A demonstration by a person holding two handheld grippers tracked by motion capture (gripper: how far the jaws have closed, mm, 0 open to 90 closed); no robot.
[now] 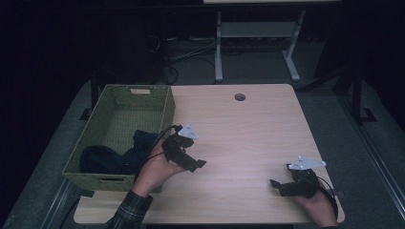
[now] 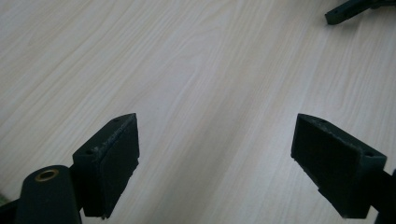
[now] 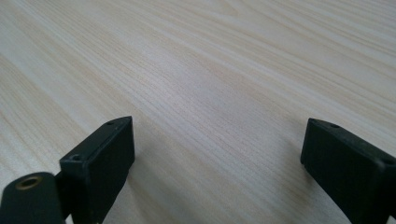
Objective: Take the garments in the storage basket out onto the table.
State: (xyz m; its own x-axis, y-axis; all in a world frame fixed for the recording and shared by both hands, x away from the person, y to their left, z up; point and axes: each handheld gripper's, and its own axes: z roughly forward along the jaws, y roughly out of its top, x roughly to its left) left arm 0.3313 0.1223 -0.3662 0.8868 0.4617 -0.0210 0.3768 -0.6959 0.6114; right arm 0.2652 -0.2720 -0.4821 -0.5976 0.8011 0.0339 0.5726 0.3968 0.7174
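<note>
My left gripper (image 1: 193, 160) hovers over the light wooden table (image 1: 239, 129), just right of a green woven basket (image 1: 167, 112). In the left gripper view its jaws (image 2: 215, 149) stand wide apart with bare wood between them. My right gripper (image 1: 281, 175) rests low near the table's front right corner, pointing left. The right gripper view has its jaws (image 3: 217, 158) spread wide over bare tabletop (image 3: 210, 70). One jaw tip of the right gripper (image 2: 348, 10) appears at the top right of the left gripper view.
Dark blue clothing (image 1: 110, 157) lies bunched in the near end of the basket. A round cable hole (image 1: 239, 97) sits near the table's far edge. Beyond the table are a white desk frame (image 1: 218, 47) and floor cables (image 1: 191, 52).
</note>
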